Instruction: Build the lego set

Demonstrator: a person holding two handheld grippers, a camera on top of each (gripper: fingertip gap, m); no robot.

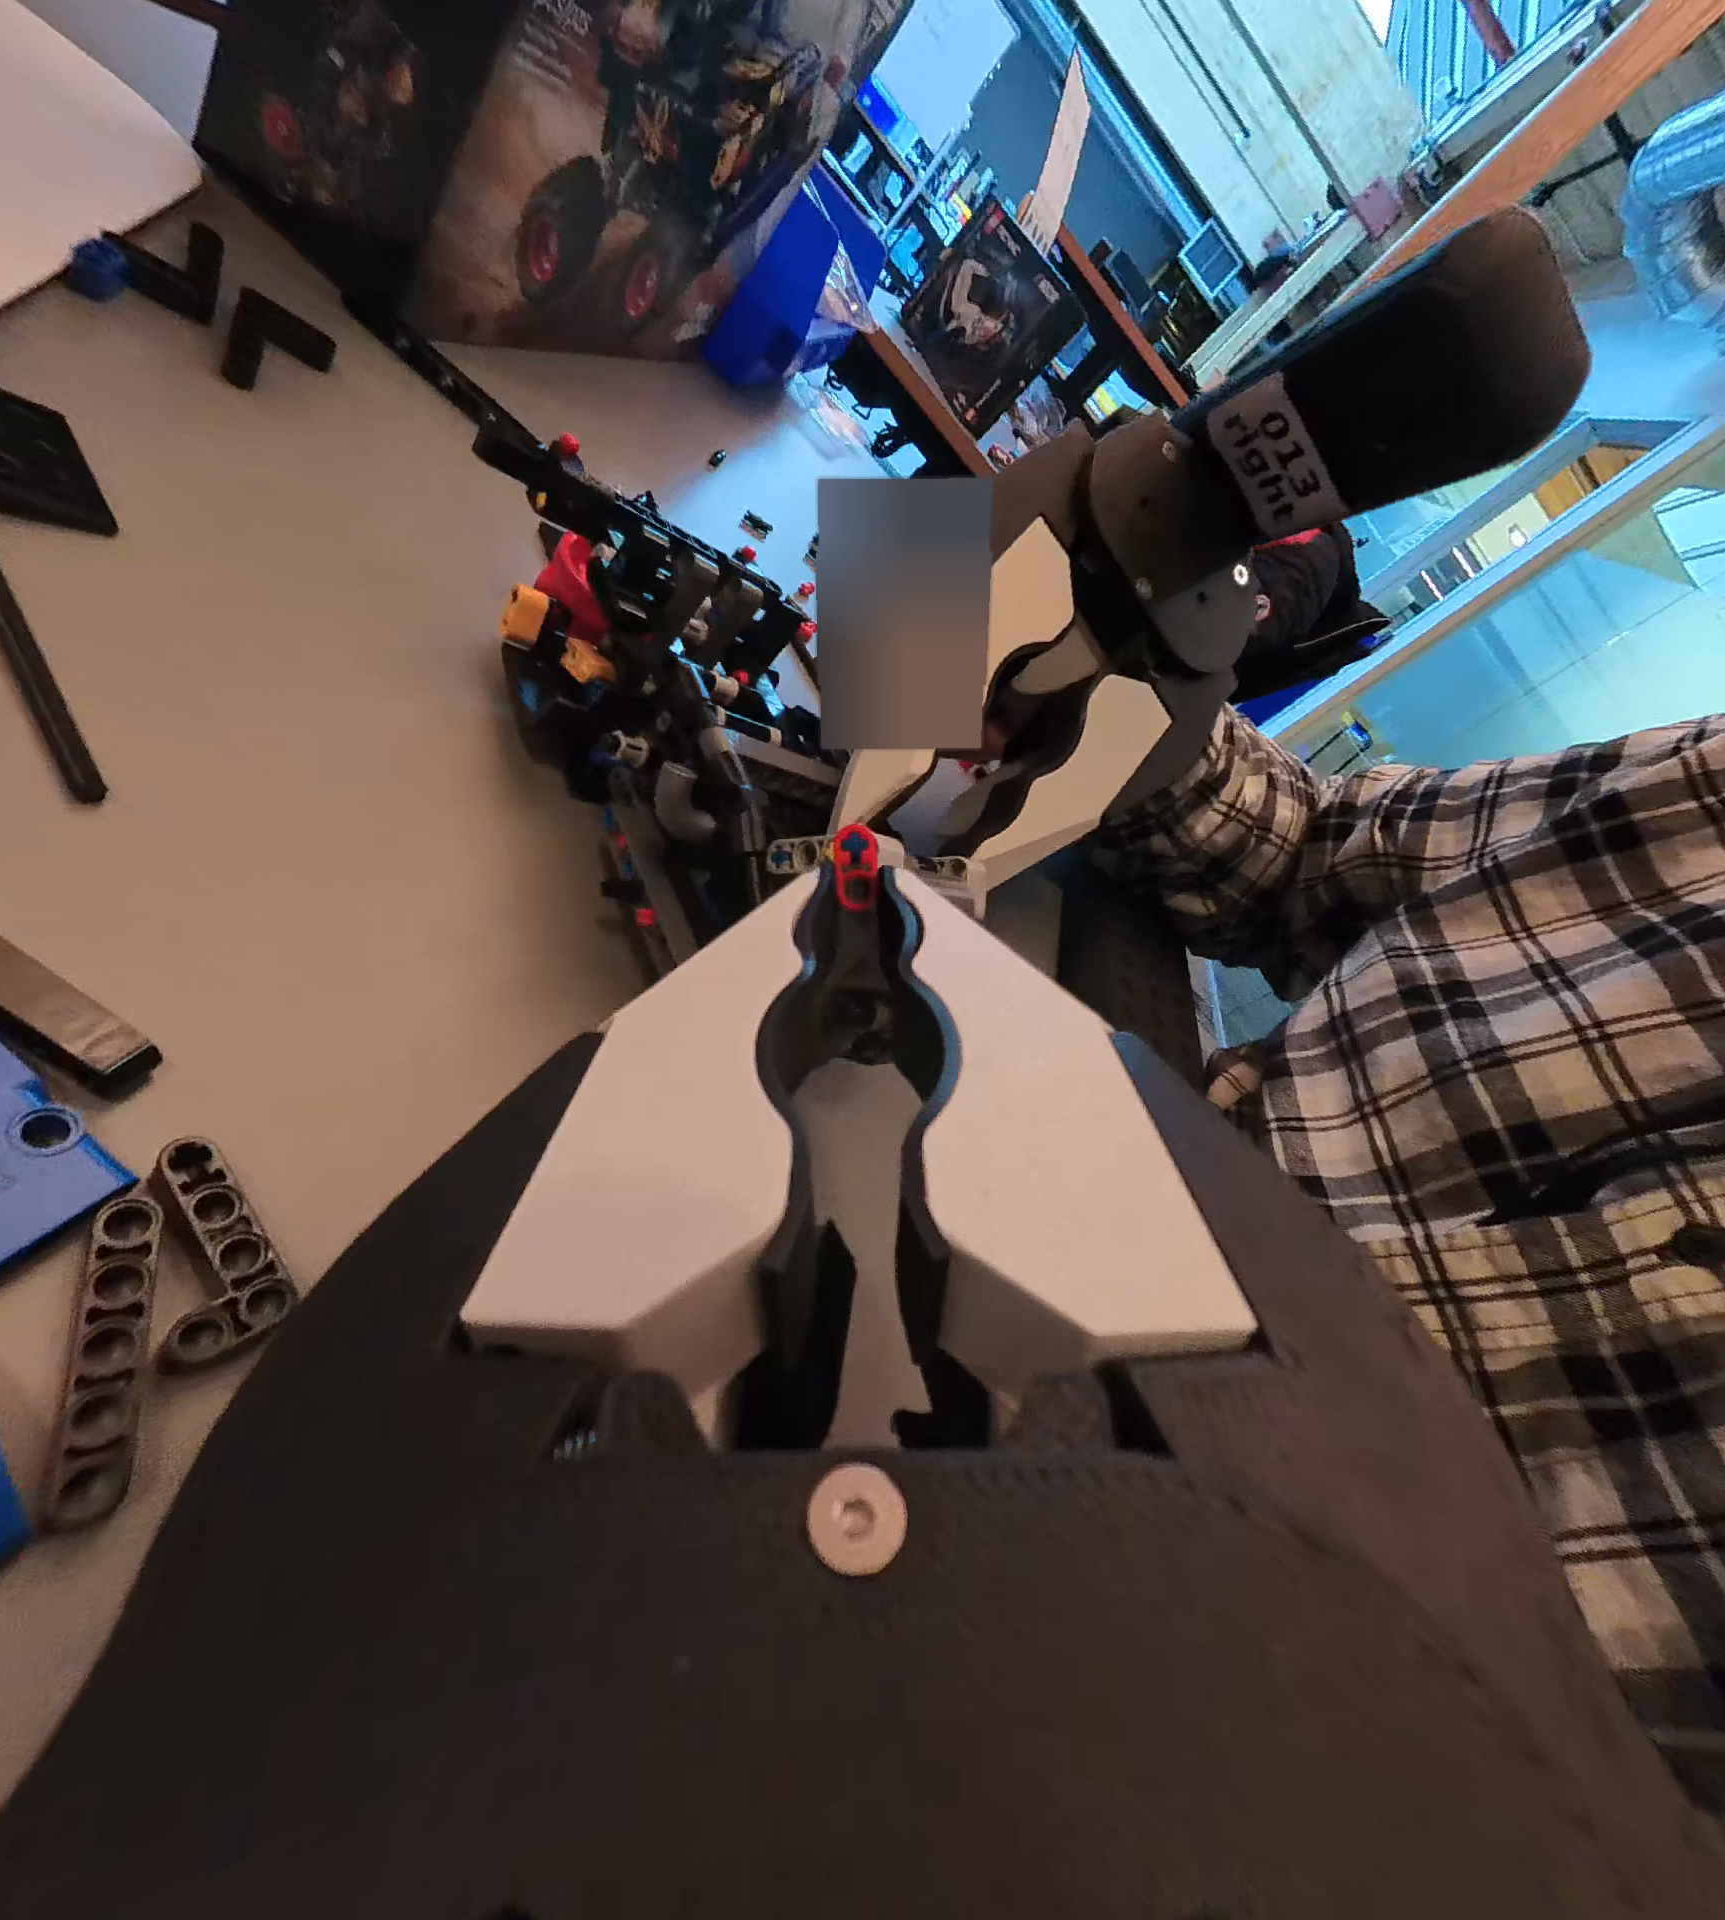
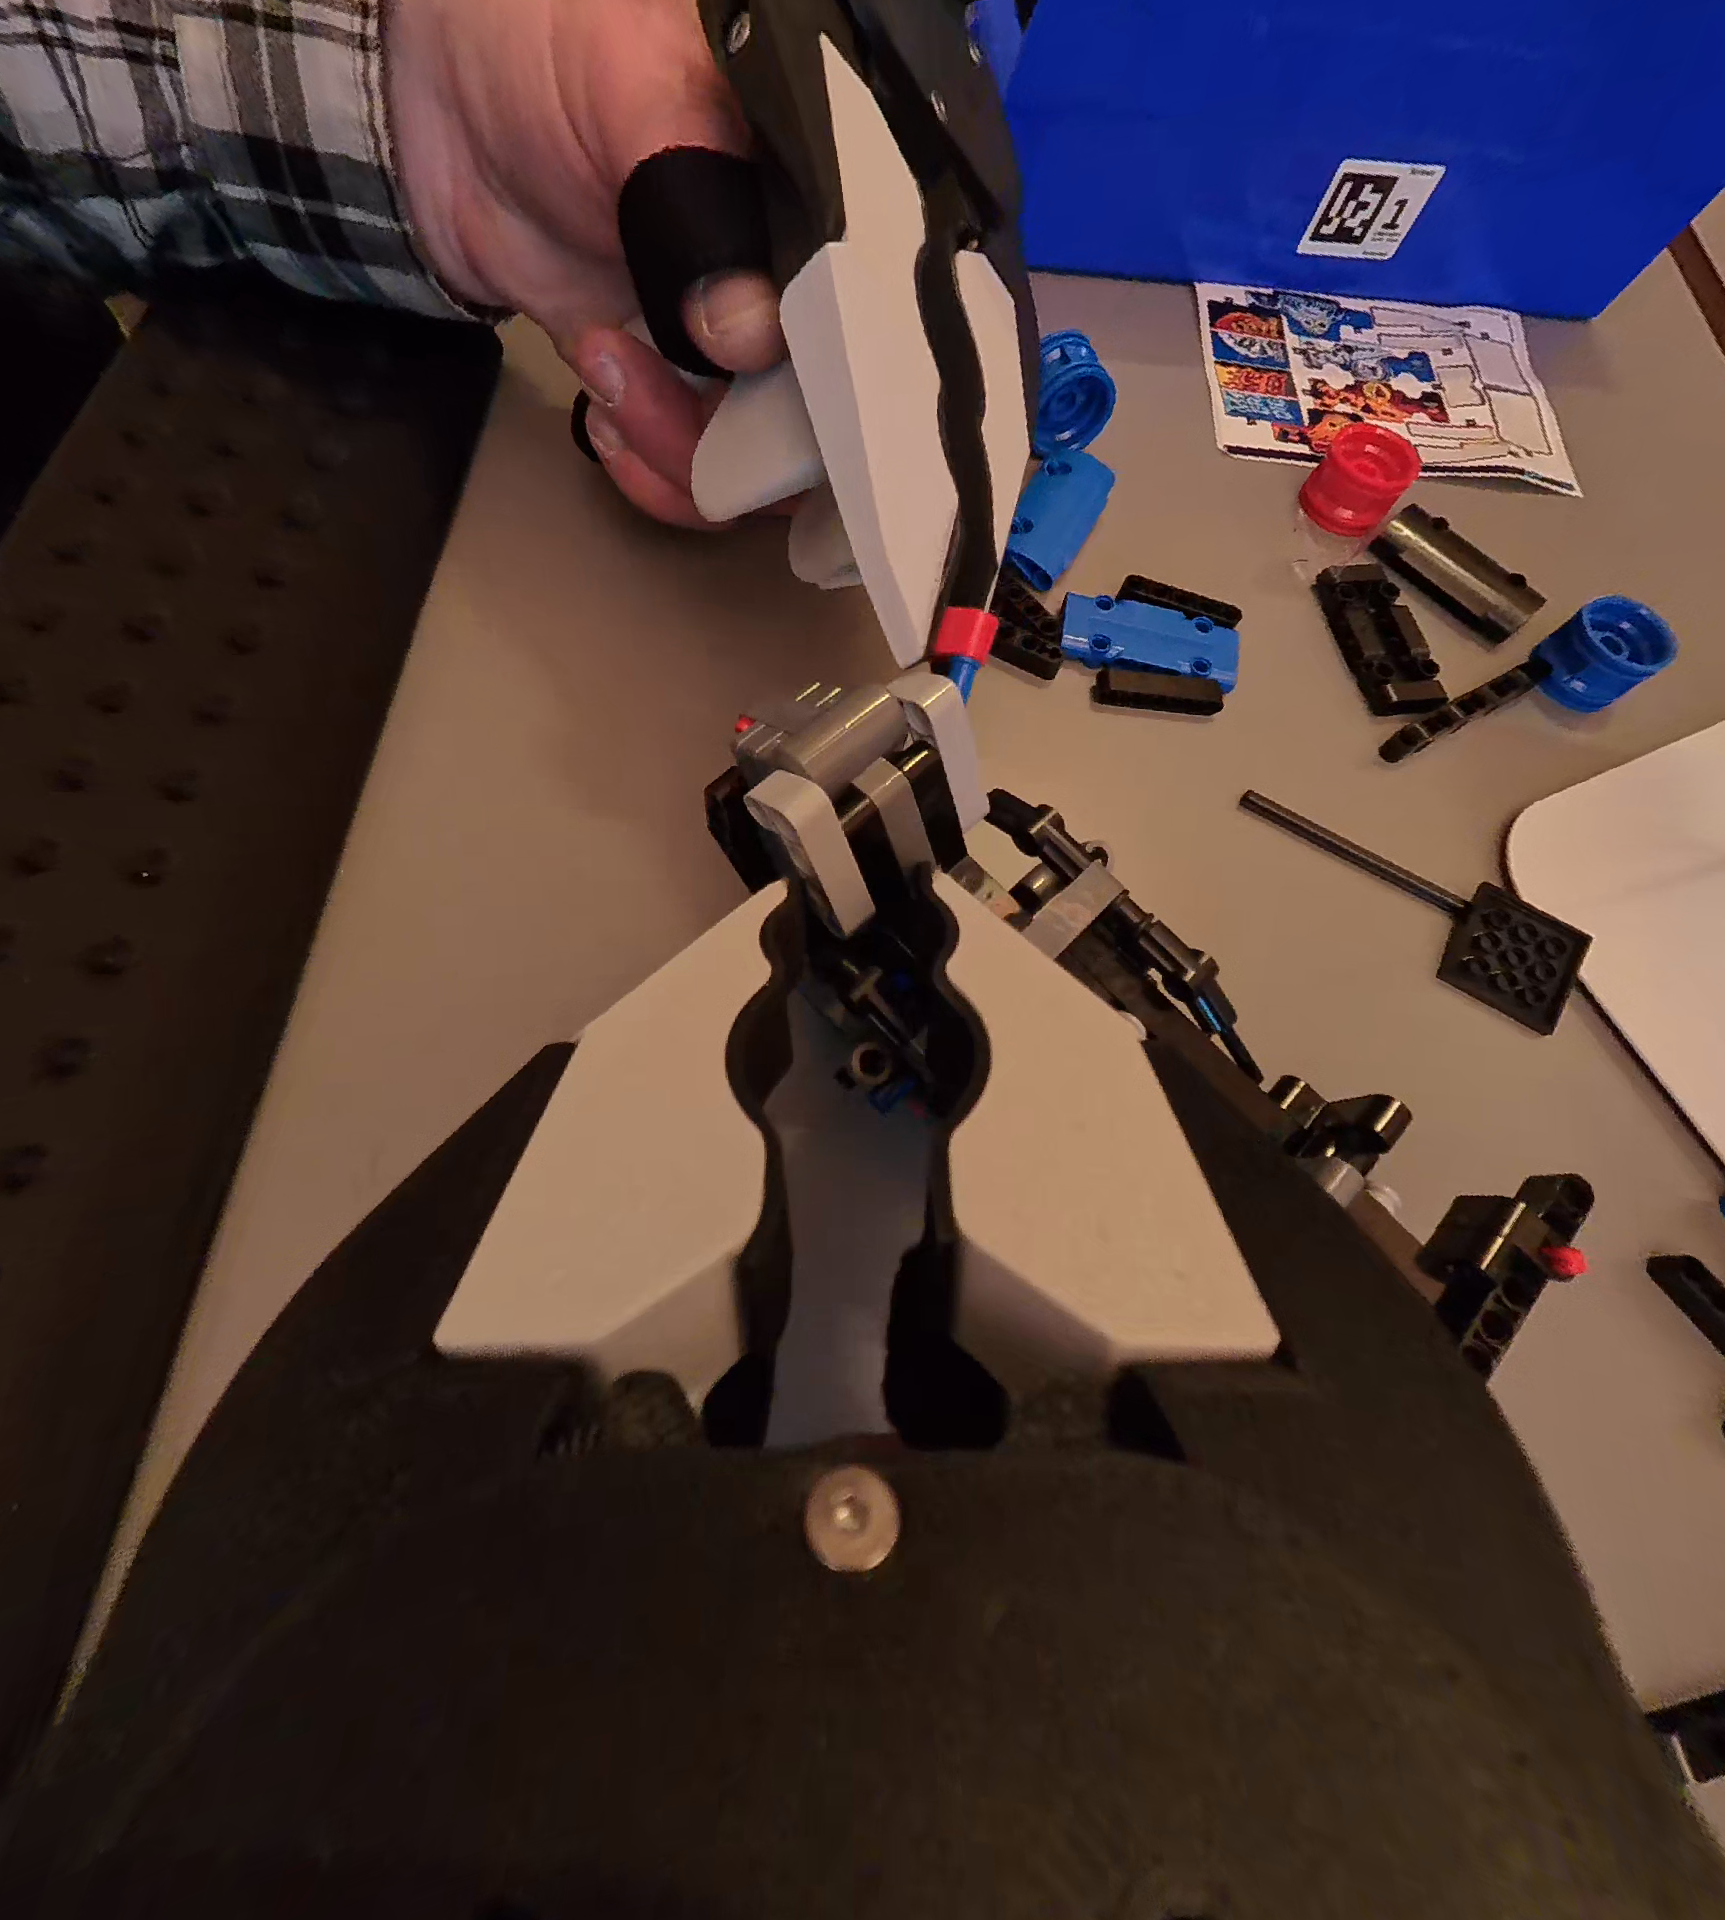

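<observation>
My left gripper is shut on a small red bush with a blue axle pin at its fingertips. In the right wrist view the same red and blue piece hangs from the left gripper's tips, just above the grey end of the model. My right gripper is shut on the grey and black Lego model and holds its end up off the table. The rest of the model trails across the table. The right gripper also shows in the left wrist view, right behind the red piece.
Loose parts lie on the grey table: blue wheel hubs, a red hub, a black axle with a plate, grey beams. A blue bin, a sticker sheet and the set's box stand behind. A black perforated board lies at the left. Tip to tip, the grippers are about 4 cm apart. About 20 cm separates my left fingertips from the red hub.
</observation>
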